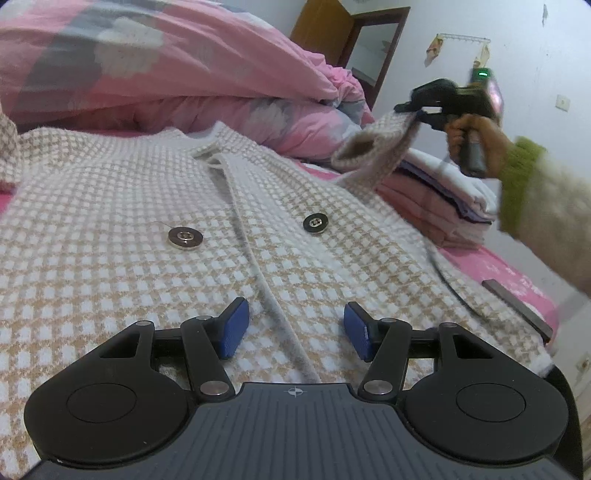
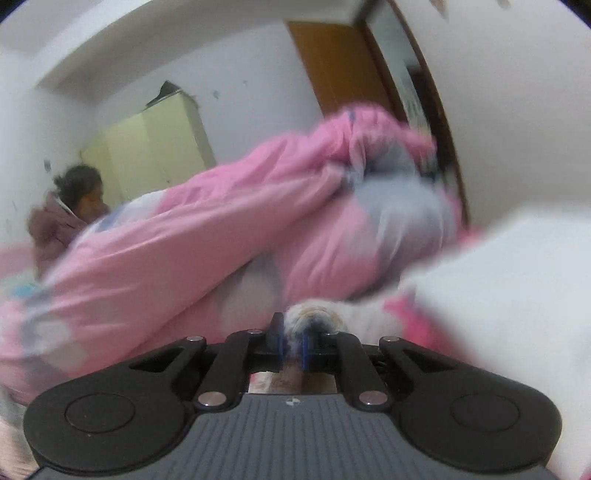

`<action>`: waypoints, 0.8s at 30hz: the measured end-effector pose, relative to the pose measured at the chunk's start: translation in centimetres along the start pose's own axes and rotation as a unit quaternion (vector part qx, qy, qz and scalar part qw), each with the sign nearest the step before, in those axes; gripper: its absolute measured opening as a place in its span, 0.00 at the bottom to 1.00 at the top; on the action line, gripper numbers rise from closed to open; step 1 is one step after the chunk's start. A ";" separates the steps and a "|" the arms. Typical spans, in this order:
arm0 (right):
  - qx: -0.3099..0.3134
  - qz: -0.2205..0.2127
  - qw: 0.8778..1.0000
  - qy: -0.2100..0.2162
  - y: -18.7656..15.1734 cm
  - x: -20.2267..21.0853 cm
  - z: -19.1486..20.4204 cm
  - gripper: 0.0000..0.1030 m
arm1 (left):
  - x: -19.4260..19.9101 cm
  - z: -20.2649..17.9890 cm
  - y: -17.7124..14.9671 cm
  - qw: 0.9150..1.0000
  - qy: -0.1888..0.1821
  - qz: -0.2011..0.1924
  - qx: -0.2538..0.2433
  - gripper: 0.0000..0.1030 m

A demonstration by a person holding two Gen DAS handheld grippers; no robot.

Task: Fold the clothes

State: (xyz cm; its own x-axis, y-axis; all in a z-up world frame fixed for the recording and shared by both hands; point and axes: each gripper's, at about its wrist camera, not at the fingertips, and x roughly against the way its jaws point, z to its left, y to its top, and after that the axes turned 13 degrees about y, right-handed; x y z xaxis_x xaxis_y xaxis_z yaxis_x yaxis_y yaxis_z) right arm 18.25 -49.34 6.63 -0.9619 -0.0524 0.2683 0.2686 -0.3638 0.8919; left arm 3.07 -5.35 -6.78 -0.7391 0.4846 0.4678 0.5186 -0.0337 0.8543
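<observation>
Cardigan (image 1: 155, 206): checked beige and white knit, spread front-up on the bed (image 1: 491, 266), filling the left wrist view from 9 o'clock to 4 o'clock. Two metal buttons, one (image 1: 185, 237) left of the front placket, one (image 1: 316, 223) right of it.

Left gripper (image 1: 291, 328): low over the cardigan's lower front, fingers wide apart, blue pads (image 1: 236, 326) either side of the placket, holding nothing (whether the pads touch the knit cannot be told).

Sleeve (image 1: 376, 149): lifted off the bed at 2 o'clock in the left wrist view, cuff end pinched in the right gripper (image 1: 419, 112).

Right gripper: held by a hand (image 1: 476, 138) in a green-cuffed sleeve; in its own view the fingers (image 2: 275, 332) stand narrow, closed on a bunch of pale knit (image 2: 314, 317) (view badly blurred).

Quilt (image 1: 177, 74): pink with grey and white patches, heaped behind the cardigan at 12 o'clock.

Folded stack (image 1: 443, 199): pink, purple and white cloths, on the bed under the raised sleeve at 3 o'clock.

Door (image 1: 321, 29): brown, at 1 o'clock.

Second person (image 2: 70, 210): seated beyond the quilt, 9 o'clock in the right wrist view.
</observation>
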 end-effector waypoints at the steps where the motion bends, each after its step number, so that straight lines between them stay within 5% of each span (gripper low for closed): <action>1: 0.012 0.011 1.000 -0.021 0.5 -1.2 -0.5 0.22 | 0.0 0.0 0.0 1.000 -0.001 0.000 0.001 0.55; 2: 0.002 0.045 0.998 -0.052 0.3 -2.6 -1.6 0.42 | 0.0 0.1 0.0 1.000 -0.001 0.000 0.002 0.55; 6: -0.026 0.146 0.975 -0.164 -1.1 -4.4 -3.8 0.44 | 0.1 0.2 0.0 1.000 -0.002 0.000 0.005 0.55; 9: 0.055 0.086 0.978 -0.180 -0.9 -0.6 0.1 0.47 | 0.0 0.3 0.0 1.000 -0.003 -0.001 0.009 0.55; 13: 0.164 0.008 0.968 -0.192 -0.6 4.2 5.4 0.54 | -0.1 0.3 0.0 1.000 -0.002 -0.001 0.009 0.55; 15: 0.225 -0.005 0.964 -0.144 -1.1 3.9 9.5 0.57 | -0.1 0.2 0.1 1.000 -0.001 -0.001 0.008 0.55; 18: 0.278 0.075 0.957 -0.024 -3.6 -1.1 14.8 0.57 | -0.1 0.2 0.1 1.000 -0.001 -0.001 0.007 0.56; 21: 0.354 0.151 0.921 0.051 -8.9 -8.2 19.3 0.57 | -0.1 0.3 0.0 1.000 -0.002 -0.003 0.006 0.56; 24: 0.446 0.196 0.871 0.065 -13.9 -14.8 21.9 0.57 | 0.0 0.3 -0.1 1.000 -0.004 -0.005 0.005 0.56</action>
State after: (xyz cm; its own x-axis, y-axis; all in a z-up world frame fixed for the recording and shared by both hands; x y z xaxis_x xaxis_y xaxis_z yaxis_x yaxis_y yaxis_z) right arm 29.88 -23.17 -1.82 -0.7697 -0.1356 0.6238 0.4549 0.5691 0.6850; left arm 3.17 -5.11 -6.89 -0.7406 0.4914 0.4583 0.5167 -0.0197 0.8560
